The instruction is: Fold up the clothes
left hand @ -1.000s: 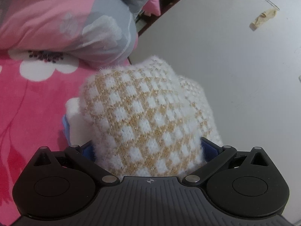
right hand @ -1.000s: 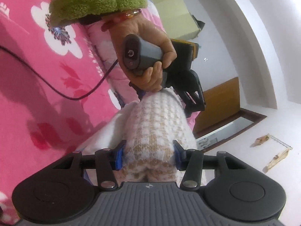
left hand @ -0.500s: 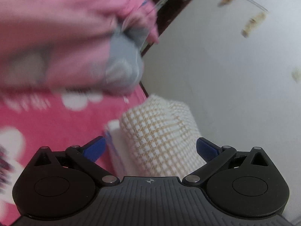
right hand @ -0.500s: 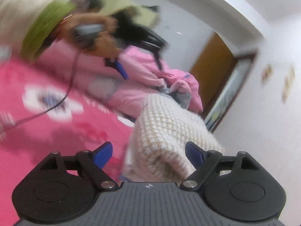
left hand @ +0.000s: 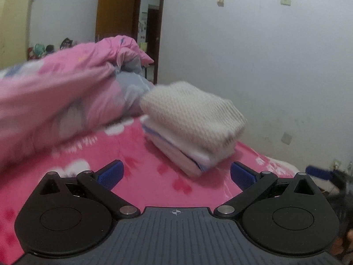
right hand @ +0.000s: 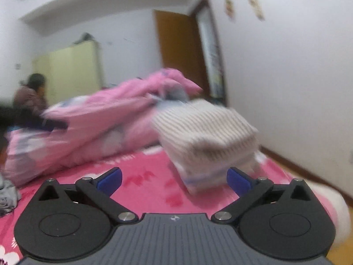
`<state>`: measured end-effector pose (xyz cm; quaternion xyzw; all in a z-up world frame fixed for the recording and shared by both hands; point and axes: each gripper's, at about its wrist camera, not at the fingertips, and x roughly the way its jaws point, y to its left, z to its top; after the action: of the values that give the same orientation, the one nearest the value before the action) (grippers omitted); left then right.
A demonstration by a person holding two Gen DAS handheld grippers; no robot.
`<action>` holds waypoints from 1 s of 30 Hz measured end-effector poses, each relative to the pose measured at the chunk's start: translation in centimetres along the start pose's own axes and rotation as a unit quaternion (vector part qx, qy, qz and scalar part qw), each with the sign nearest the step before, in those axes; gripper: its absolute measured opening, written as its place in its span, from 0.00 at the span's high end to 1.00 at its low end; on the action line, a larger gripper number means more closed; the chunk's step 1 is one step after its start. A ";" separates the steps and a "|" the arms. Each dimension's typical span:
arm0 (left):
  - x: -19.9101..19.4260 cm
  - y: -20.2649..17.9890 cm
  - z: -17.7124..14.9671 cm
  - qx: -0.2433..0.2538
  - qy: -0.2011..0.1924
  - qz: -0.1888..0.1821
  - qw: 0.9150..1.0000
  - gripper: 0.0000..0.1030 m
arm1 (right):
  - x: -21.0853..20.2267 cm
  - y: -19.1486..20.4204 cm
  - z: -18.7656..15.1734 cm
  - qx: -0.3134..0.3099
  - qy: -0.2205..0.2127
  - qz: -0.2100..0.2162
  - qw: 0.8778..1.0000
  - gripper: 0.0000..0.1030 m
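Bare sheet (left hand: 154,176) ahead; quilt (left hand: 55,101) left, folded stack (left hand: 194,123) right

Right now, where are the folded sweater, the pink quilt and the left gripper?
folded sweater (left hand: 194,112), left wrist view, on its knitted top face.
pink quilt (left hand: 59,92), left wrist view, on its bunched pink side.
left gripper (left hand: 176,174), left wrist view, midway between its blue fingertips, jaws open, nothing held.

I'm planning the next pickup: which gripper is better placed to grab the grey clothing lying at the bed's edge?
Probably the left. The grey clothing shows only at the far left of the right wrist view, the left hand's side. Both the left gripper and right gripper are open and empty.
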<state>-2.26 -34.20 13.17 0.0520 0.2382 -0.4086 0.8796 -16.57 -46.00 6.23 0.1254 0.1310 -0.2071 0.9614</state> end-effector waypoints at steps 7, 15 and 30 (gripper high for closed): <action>-0.1 -2.8 -5.2 -0.064 0.016 0.005 0.998 0.00 | -2.2 2.0 -1.0 -0.031 0.013 -0.070 0.997 0.00; -3.2 -4.9 -5.8 -0.034 -0.008 0.121 0.992 0.00 | -2.7 3.9 -2.0 -0.051 0.028 -0.101 0.993 0.00; -3.6 -4.0 -5.5 -0.095 -0.017 0.165 0.982 0.00 | -3.2 4.9 -1.6 -0.066 0.024 -0.132 0.989 0.00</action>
<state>-9.34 -32.78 10.40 0.0003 0.2492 -0.2339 0.9398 -17.57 -40.01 6.57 0.0480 0.1827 -0.3201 0.9283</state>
